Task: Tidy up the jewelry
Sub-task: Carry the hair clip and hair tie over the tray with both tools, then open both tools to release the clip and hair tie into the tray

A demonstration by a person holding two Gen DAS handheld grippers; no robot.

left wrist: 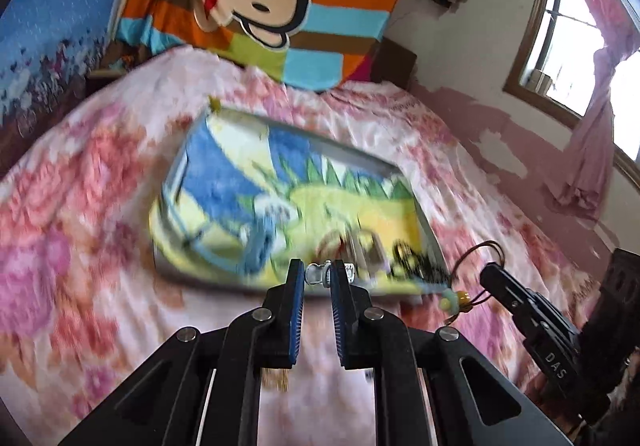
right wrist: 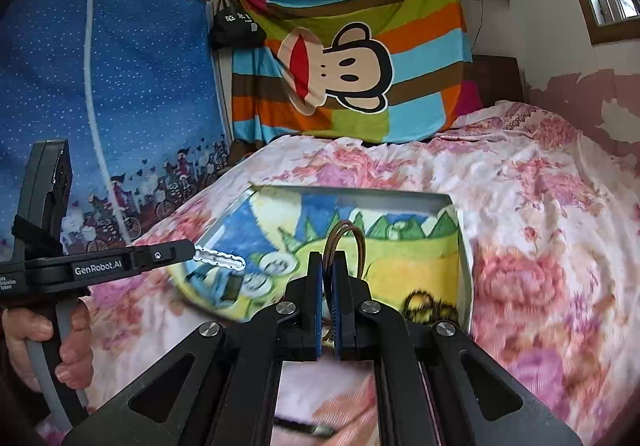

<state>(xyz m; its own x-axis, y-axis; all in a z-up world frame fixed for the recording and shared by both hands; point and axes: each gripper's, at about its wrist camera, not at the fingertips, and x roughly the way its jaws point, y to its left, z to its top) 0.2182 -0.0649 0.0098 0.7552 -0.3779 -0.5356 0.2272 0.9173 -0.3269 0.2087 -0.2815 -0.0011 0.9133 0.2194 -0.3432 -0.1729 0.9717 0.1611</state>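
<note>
In the left wrist view my left gripper [left wrist: 318,270] is shut on a clear crystal bracelet [left wrist: 316,274], held above the near edge of a metal tray [left wrist: 352,149] lined with a dinosaur towel [left wrist: 240,181]. To its right, my right gripper [left wrist: 491,273] holds a brown cord necklace [left wrist: 478,252] with a green and amber bead pendant [left wrist: 454,300] hanging below. In the right wrist view the right gripper [right wrist: 328,258] is shut on the looped brown cord [right wrist: 344,236]. The left gripper [right wrist: 186,249] carries the bracelet [right wrist: 219,258] over the tray [right wrist: 352,194].
Black jewelry [left wrist: 408,254] [right wrist: 428,304] and blurred small pieces lie on the towel's near right corner. The tray rests on a pink floral bedsheet [right wrist: 540,246]. A striped monkey blanket [right wrist: 352,57] hangs behind, a blue fabric wardrobe [right wrist: 120,85] stands left, and a hand [right wrist: 24,330] grips the left handle.
</note>
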